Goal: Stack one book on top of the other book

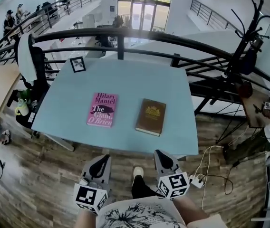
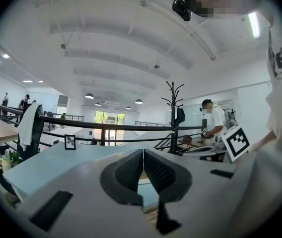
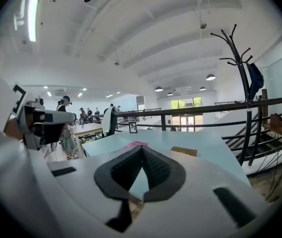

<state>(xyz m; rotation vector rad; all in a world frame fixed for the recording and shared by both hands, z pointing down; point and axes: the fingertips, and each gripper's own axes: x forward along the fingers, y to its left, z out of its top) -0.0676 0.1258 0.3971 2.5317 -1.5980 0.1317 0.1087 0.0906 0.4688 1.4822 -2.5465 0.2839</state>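
A pink book lies flat on the pale blue table, left of centre. A brown book lies to its right, apart from it. Both show in the right gripper view, the pink book further left than the brown book. My left gripper hangs shut and empty in front of the table's near edge, below the pink book. My right gripper is likewise shut and empty, below the brown book. In their own views the left gripper and right gripper have jaws pressed together.
A small framed picture stands at the table's far left corner. A black railing runs behind the table and a coat rack stands at the right. Cables and a power strip lie on the wooden floor.
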